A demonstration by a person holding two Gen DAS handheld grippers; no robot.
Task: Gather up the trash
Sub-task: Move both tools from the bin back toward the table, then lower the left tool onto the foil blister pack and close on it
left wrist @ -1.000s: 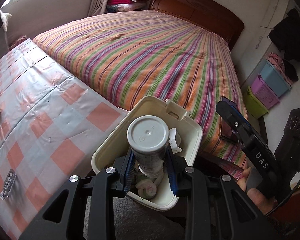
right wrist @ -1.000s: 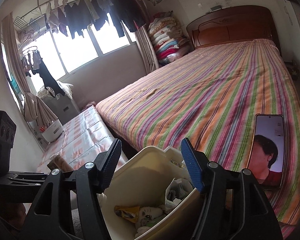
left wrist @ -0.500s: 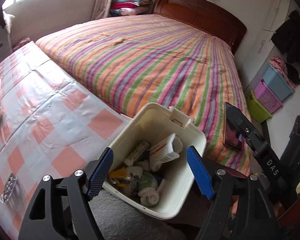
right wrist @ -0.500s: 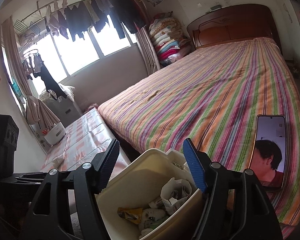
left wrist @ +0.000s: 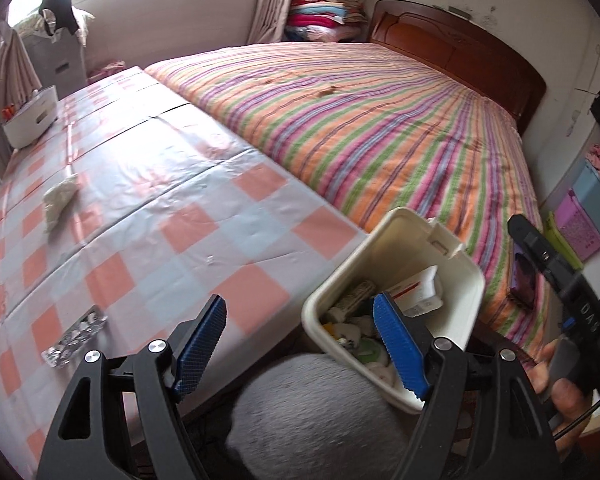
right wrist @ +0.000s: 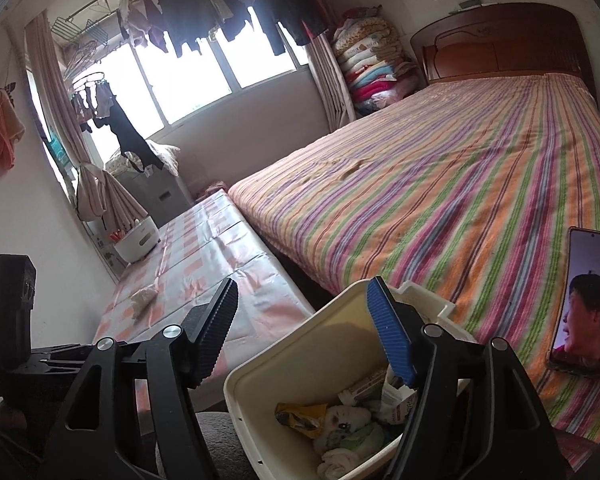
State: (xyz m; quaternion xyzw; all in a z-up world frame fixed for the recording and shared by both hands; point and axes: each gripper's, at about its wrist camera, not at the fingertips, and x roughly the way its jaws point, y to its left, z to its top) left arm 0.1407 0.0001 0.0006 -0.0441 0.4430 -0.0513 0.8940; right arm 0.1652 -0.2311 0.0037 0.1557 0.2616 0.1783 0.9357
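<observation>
1. The left gripper [left wrist: 300, 344], which a second ago was clamping a white-capped bottle over the cream bin [left wrist: 456, 280], is now standing with its blue pads spread wide and nothing between them; the bottle is lying among the rubbish inside the bin

2. The left gripper is now swinging away from the bin mouth toward the checked tablecloth [left wrist: 148, 208], bringing the blister pack [left wrist: 74, 338] and the crumpled white wad [left wrist: 60, 196] into fuller view

3. That drop is likely closing out one item, and the two pieces on the cloth are looking like the next candidates, the blister pack lying nearest the open jaws

4. The right gripper [right wrist: 304, 328] is hovering just above the near rim of the bin, jaws parted and gripping nothing, its right pad hanging over the bin's opening and its left pad beyond the rim; the opening has been widening slightly over the last second

5. The bin is sitting at the foot of the striped bed [left wrist: 380, 120], just beside the table's corner, lidless and roughly half full: a carton, a yellow wrapper [right wrist: 300, 416], balled tissues and the bottle are piling up against its pale walls

6. A phone [right wrist: 584, 304] is lying on the bedspread near the bin, screen lit
</observation>
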